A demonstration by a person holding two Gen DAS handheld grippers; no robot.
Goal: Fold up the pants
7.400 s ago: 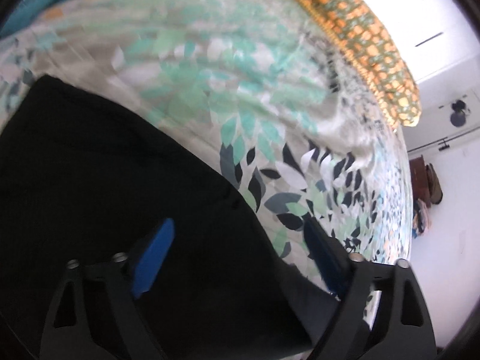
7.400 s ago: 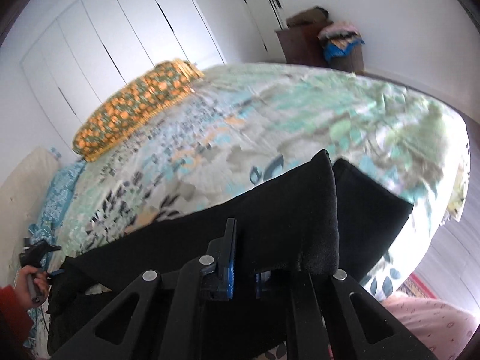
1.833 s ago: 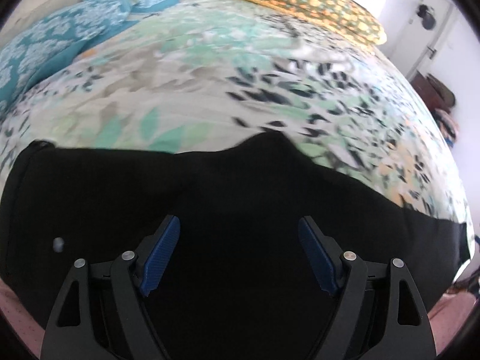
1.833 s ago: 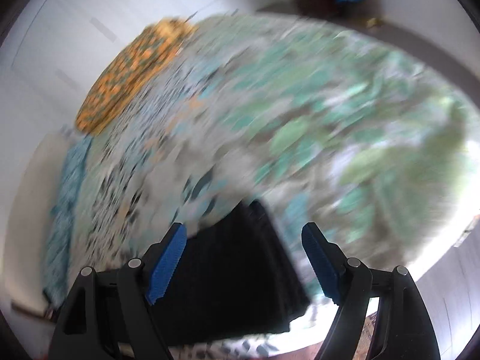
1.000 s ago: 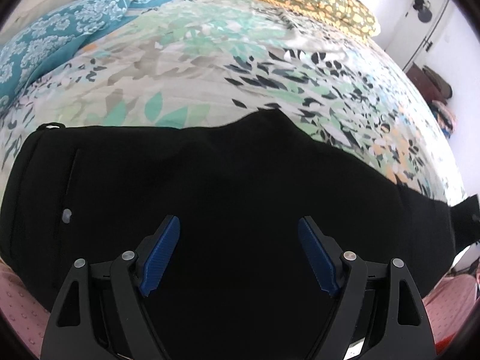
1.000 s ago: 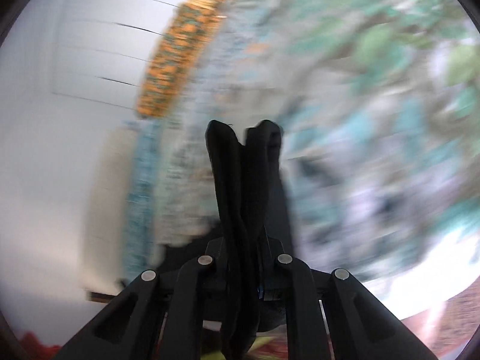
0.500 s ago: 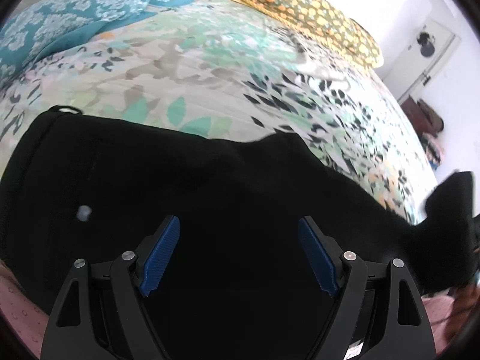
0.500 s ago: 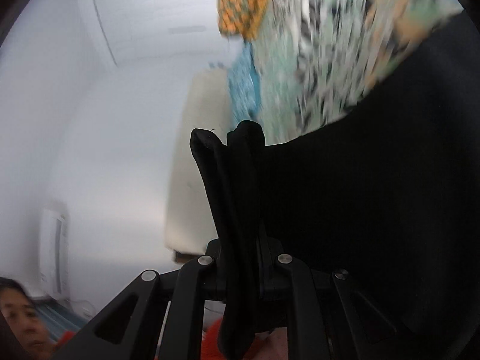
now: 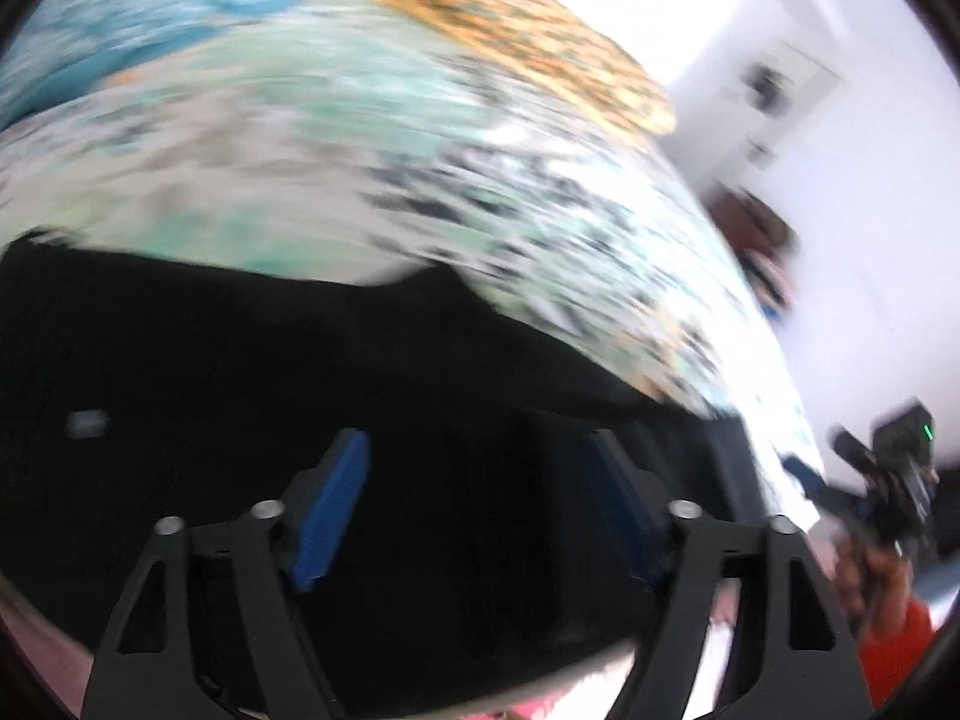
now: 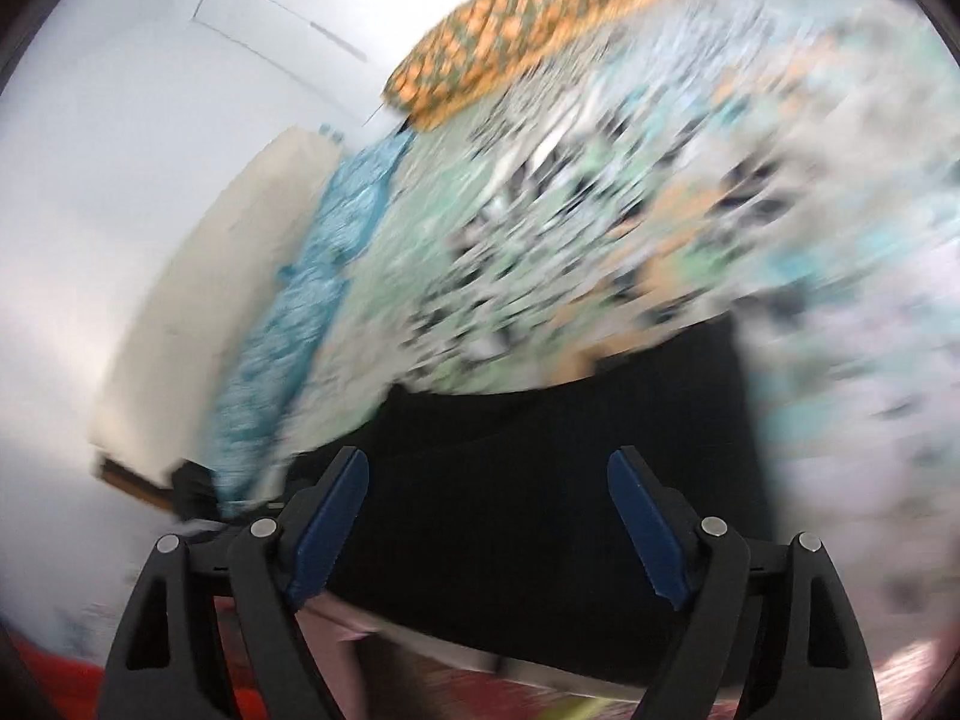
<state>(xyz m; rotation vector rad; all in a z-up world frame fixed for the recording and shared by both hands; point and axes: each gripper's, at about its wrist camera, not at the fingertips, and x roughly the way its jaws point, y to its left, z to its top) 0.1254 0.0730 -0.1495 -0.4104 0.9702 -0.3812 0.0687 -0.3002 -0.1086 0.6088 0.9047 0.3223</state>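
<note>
Pants (image 9: 240,360) lie black, flat across bedspread (image 9: 300,150).

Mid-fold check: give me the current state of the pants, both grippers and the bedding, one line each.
black pants: lying on the bed, released, no pad touching them.
right gripper: jaws opening, nothing clamped.
left gripper: jaws closing over the pants, pads not pressing cloth.
floral bedspread: spread under the pants.
orange pillow: at the bed's far end.

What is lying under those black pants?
The black pants lie on a leaf-patterned bedspread, which shows all around their far edge. Whatever sits directly beneath the cloth is covered and cannot be seen.
</note>
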